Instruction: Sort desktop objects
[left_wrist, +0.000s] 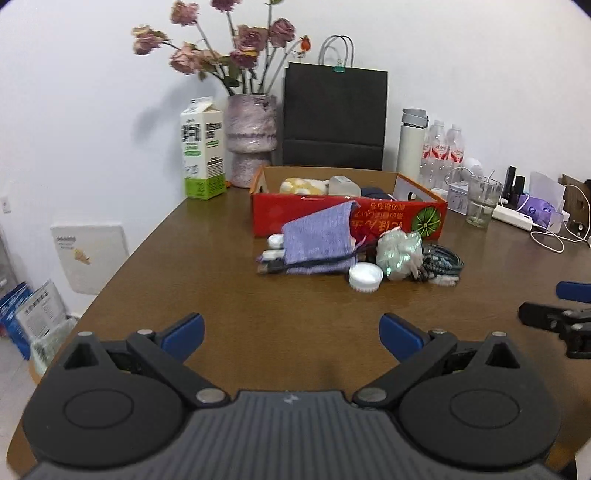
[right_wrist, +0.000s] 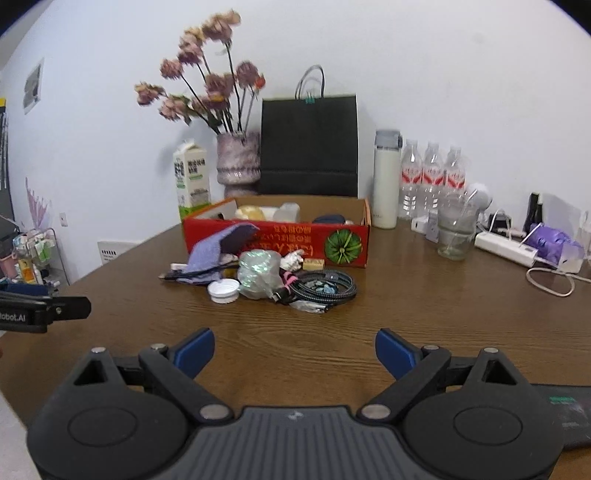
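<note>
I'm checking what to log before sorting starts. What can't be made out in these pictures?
- Red box contents: both views, its front wall hides most.
- Items under the purple cloth: covered, both views.
- Milk carton print: too small, blurred.
- Right claw: cut off by the left view's edge.

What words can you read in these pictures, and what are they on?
"obot.AI": on the black left gripper, cut off by the picture's edge.
Red cardboard box: upside-down yellow characters, too blurred to read.
White and green milk carton: print too small.
Clear plastic water bottles: red labels unreadable.
</note>
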